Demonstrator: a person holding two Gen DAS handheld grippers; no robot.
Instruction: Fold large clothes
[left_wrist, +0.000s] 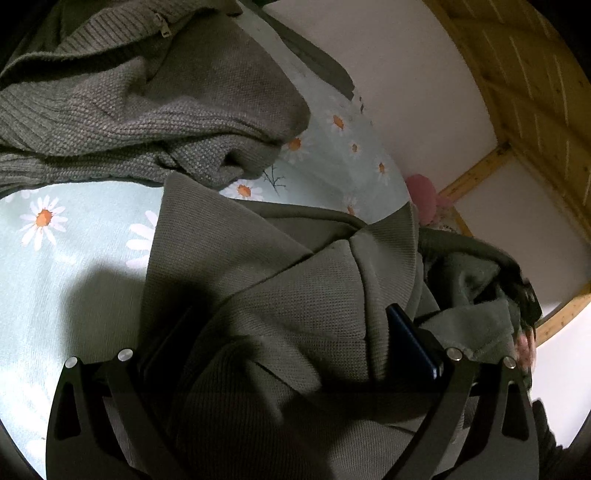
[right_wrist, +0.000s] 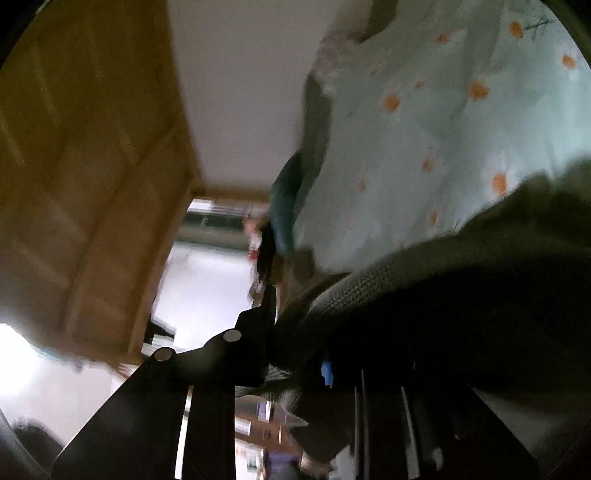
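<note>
A grey-green knit sweater (left_wrist: 258, 295) lies crumpled on a bed sheet (left_wrist: 74, 258) printed with daisies. Its zip collar (left_wrist: 162, 29) is at the top left. My left gripper (left_wrist: 288, 336) stands wide open low over the sweater. A bunched fold rises between its jaws, and the pads do not squeeze it. At the right edge my right gripper (left_wrist: 528, 299), with a hand just below it, pinches a raised edge of the sweater. The right wrist view is blurred. There my right gripper (right_wrist: 295, 332) is shut on the knit cloth (right_wrist: 424, 288), which covers one finger.
The daisy sheet (right_wrist: 424, 129) runs up to a white wall (left_wrist: 406, 74). A yellow wooden frame (left_wrist: 535, 92) stands beyond the bed's far side, and a pink object (left_wrist: 424, 195) sits at the bed's edge. A wooden panel (right_wrist: 92, 166) fills the left of the right wrist view.
</note>
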